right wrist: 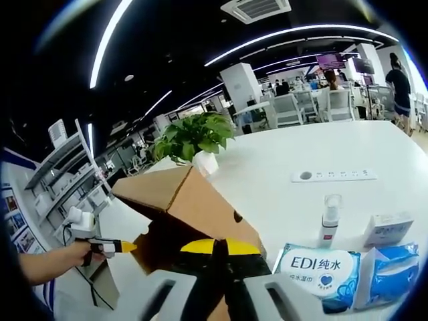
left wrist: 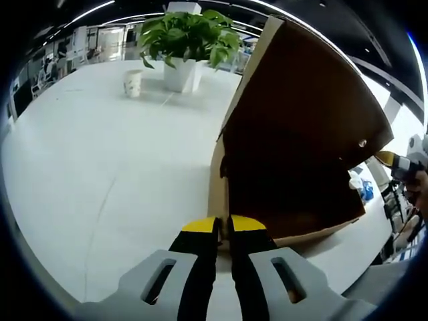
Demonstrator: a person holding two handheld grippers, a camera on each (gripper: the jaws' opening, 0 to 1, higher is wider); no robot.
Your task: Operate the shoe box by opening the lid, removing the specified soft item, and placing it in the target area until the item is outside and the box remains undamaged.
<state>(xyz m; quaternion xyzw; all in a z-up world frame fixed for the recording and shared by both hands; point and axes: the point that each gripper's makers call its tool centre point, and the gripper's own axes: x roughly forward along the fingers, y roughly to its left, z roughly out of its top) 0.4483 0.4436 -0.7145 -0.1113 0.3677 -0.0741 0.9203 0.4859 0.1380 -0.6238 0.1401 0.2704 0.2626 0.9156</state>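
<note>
Now left gripper (left wrist: pixel 223 227) pinching shoe box (left wrist: pixel 294 167) wall; right gripper (right wrist: pixel 221 249) jaws together, apparently on lid (right wrist: pixel 194 197).

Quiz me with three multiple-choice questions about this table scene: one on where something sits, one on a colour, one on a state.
1. Where does the potted plant stand on the white table?
A. beyond the cardboard shoe box
B. inside it
C. on its lid

2. What colour are the tips of the left claw?
A. red
B. yellow
C. green

3. How is the shoe box lid?
A. taped shut
B. lifted open
C. torn off

Answers: 1 A, the plant stands further back beside a paper cup; 2 B, yellow pads cap the black fingers; 3 B, the lid tilts up, showing the dark inside.
</note>
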